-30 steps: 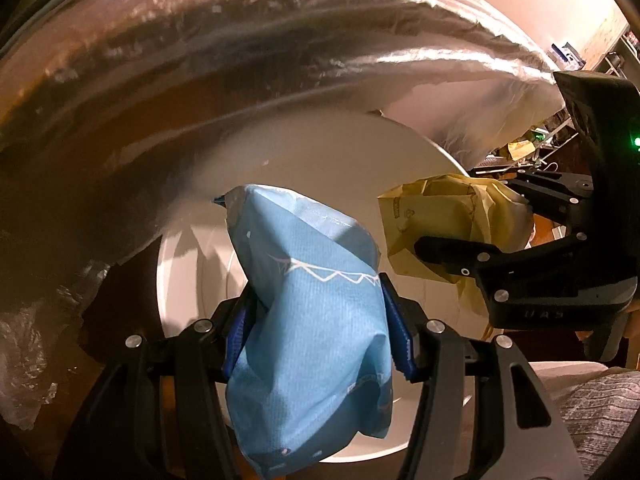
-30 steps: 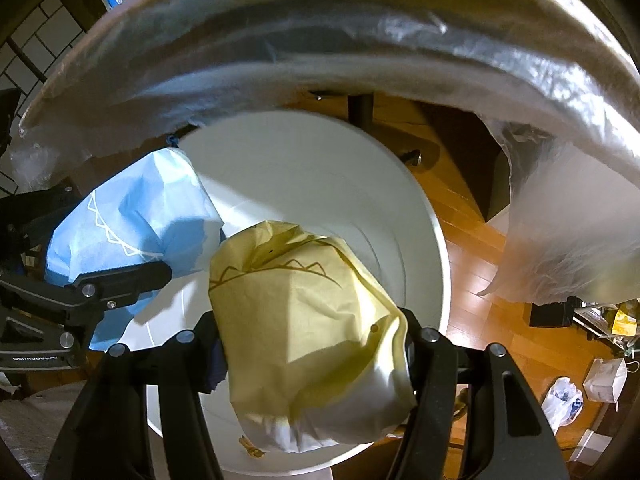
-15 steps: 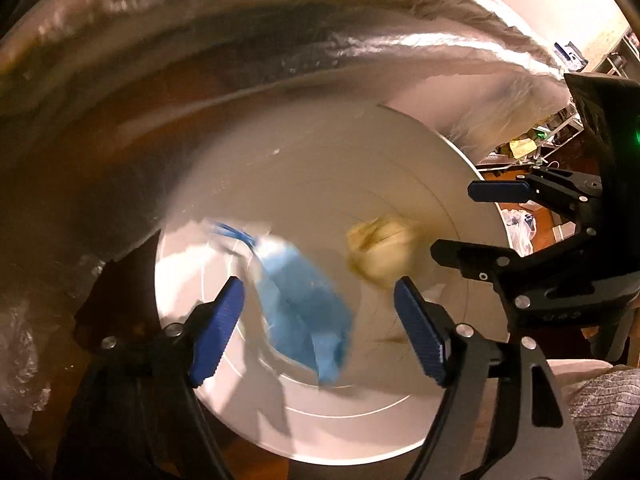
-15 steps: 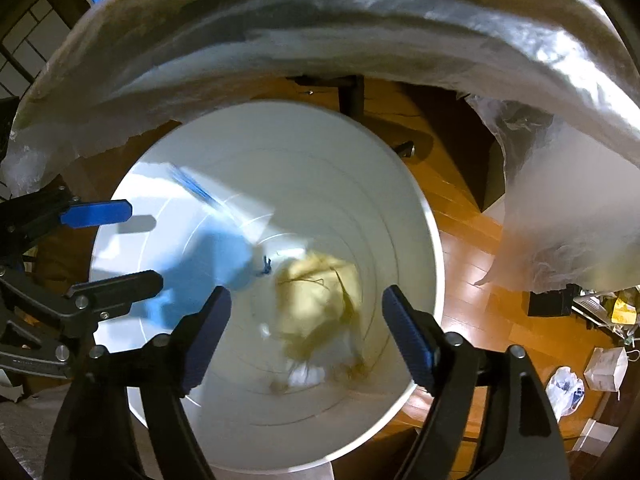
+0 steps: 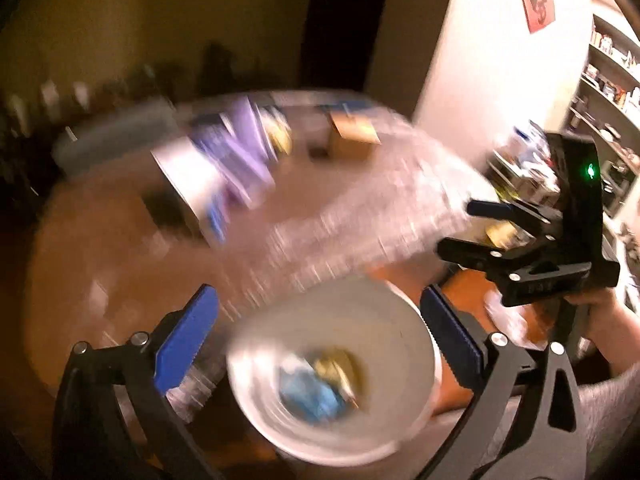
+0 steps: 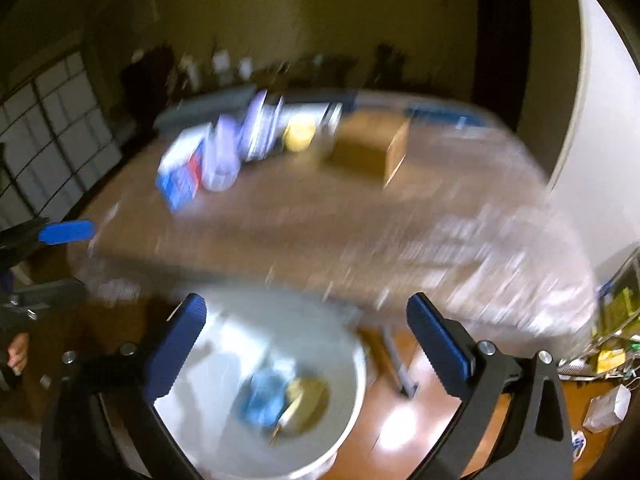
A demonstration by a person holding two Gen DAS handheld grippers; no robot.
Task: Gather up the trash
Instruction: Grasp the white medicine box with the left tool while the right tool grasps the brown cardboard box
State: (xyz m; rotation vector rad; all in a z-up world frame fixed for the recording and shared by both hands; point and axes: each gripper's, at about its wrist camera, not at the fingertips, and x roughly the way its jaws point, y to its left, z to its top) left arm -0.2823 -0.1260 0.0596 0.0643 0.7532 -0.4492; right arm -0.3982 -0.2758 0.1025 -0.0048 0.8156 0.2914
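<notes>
A white bin (image 5: pixel 416 356) stands on the floor below the table edge; it also shows in the right wrist view (image 6: pixel 352 396). A crumpled blue wrapper (image 5: pixel 310 394) and a yellow wrapper (image 5: pixel 340 366) lie at its bottom, seen again in the right wrist view as blue (image 6: pixel 264 398) and yellow (image 6: pixel 306 394). My left gripper (image 5: pixel 316 334) is open and empty above the bin. My right gripper (image 6: pixel 306 338) is open and empty above it too, and shows at the right of the left wrist view (image 5: pixel 466 228). Both views are motion-blurred.
A round wooden table (image 6: pixel 320 216) under clear plastic carries books (image 6: pixel 180 176), a cardboard box (image 6: pixel 372 148) and a yellow item (image 6: pixel 298 134). Shelves (image 5: pixel 612 80) stand at the right. A white bag (image 6: pixel 606 408) lies on the wooden floor.
Both grippers opened and dropped the blue and yellow wrappers into the bin. Both have since risen and tilted up, so the tabletop is in view.
</notes>
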